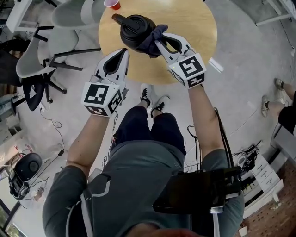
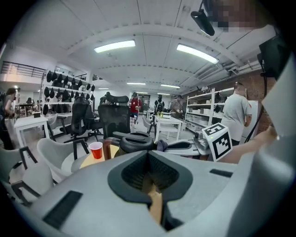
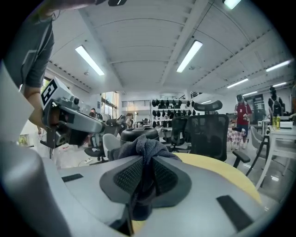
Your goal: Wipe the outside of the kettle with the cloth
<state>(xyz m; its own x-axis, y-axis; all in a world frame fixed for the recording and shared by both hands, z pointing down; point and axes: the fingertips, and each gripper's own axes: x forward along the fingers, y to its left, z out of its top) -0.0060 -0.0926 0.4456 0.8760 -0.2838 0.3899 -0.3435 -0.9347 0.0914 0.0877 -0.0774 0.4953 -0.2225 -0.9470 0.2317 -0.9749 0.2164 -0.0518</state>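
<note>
The left gripper [image 1: 119, 55], jaws together on nothing, hangs beside the table [image 1: 199, 28] and does not steady the kettle [image 1: 132, 28], which stands on the table's left part behind it. The cloth [image 1: 152, 39] is pinched in the right gripper [image 1: 160, 43]. A hard push could slide or tip the kettle towards the cup [image 1: 112, 3]. One cup, one kettle, one cloth, two grippers.

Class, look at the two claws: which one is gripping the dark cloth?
The right claw: its jaws are shut on the cloth, up at the kettle. The left claw is shut on nothing and hangs short of the kettle.
</note>
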